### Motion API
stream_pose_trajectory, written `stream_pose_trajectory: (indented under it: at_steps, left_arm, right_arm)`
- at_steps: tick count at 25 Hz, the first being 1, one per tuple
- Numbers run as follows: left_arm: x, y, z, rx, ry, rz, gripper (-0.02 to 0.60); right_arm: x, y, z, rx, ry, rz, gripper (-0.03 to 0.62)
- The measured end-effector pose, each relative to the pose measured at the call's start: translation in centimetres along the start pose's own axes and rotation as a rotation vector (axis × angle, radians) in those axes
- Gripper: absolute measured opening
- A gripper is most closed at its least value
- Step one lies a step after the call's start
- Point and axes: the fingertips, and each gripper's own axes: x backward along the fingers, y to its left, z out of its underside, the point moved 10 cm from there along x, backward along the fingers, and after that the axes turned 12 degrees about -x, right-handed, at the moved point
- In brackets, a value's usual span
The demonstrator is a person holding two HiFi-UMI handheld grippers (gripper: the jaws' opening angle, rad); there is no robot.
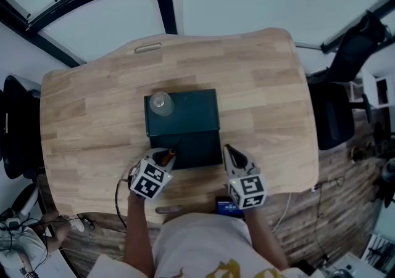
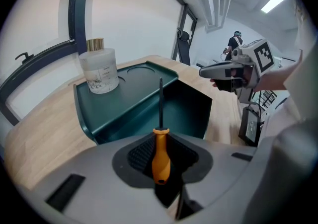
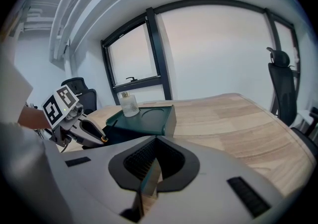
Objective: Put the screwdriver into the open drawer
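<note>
Clamping the screwdriver by its orange handle, my left gripper aims the shaft at 12 o'clock, toward the open drawer just ahead. My right gripper sits at 3 o'clock, jaws together, empty.

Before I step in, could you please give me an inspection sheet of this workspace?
Surface: wooden table, light wood top.
Job's things: screwdriver, orange handle, shaft pointing toward the open drawer of the green cabinet; not yet inside.
Clutter: glass jar on the cabinet's top; dark device at the table's near edge.
Grippers: left gripper fingers shut on the screwdriver; right gripper shut, empty, beside the drawer.
Cables: black cable by the left gripper; white cable off the table's near right edge.
Surroundings: office chair at the right; window frames behind.
</note>
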Motion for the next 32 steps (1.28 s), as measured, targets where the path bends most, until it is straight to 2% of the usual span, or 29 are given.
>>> stream_pose_trajectory:
  at_steps: [11, 20, 32]
  left_arm:
    - [-0.7, -0.2, -0.9, -0.070, 0.086, 0.092, 0.071]
    - [-1.4, 0.0, -1.5, -0.108, 0.205, 0.142, 0.071]
    - [-2.7, 0.1, -2.6, -0.076, 0.359, 0.163, 0.071]
  right_arm:
    - [-0.6, -0.5, -0.1, -0.011, -0.011, 0.007, -0.002]
    - [-0.6, -1.1, -0.1, -0.023, -0.005, 0.018, -0.002]
    - [-0.5, -1.7, -0.1, -0.051, -0.003, 0.021, -0.002]
